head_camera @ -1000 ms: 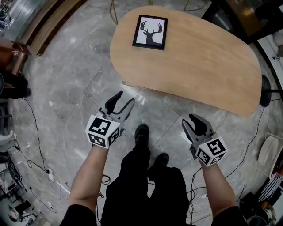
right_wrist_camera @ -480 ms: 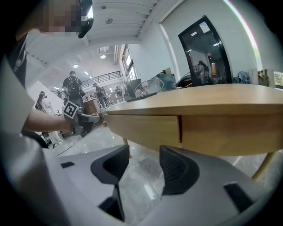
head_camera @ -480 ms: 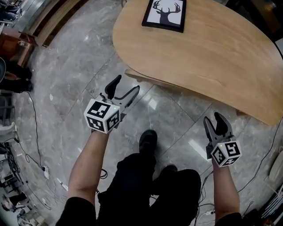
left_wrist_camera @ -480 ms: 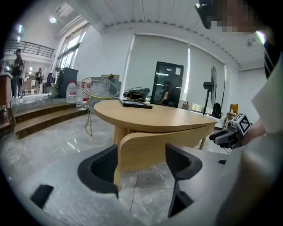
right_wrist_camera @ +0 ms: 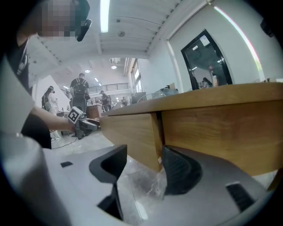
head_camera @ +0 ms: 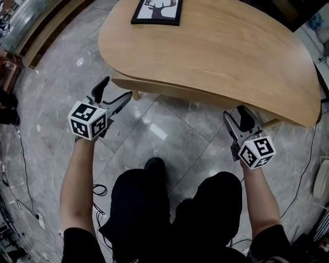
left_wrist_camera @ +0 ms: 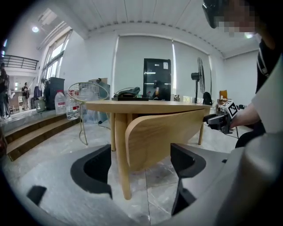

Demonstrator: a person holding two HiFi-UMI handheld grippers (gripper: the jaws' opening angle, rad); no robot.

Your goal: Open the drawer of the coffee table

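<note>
The oval wooden coffee table (head_camera: pixel 221 46) fills the top of the head view. Its drawer front (head_camera: pixel 180 92) runs along the near edge under the top. My left gripper (head_camera: pixel 116 91) hangs just off the drawer's left end, its jaws opening with nothing between them. In the left gripper view the curved drawer front (left_wrist_camera: pixel 163 137) and a table leg (left_wrist_camera: pixel 121 167) stand ahead of that gripper (left_wrist_camera: pixel 140 167). My right gripper (head_camera: pixel 236 116) is by the drawer's right end, jaws also opening and empty. In the right gripper view the drawer front (right_wrist_camera: pixel 132 132) is close ahead of that gripper (right_wrist_camera: pixel 143 170).
A framed deer picture (head_camera: pixel 157 11) lies on the far left of the tabletop. Wooden steps (head_camera: pixel 38 31) run along the left. Cables (head_camera: pixel 23 169) trail over the grey stone floor (head_camera: pixel 164 128). The person's dark-trousered legs (head_camera: pixel 154 205) stand between both arms.
Both grippers have sunk and come up to the table's near edge. Their jaws stand wider than before. The right gripper has swung out to the right.
</note>
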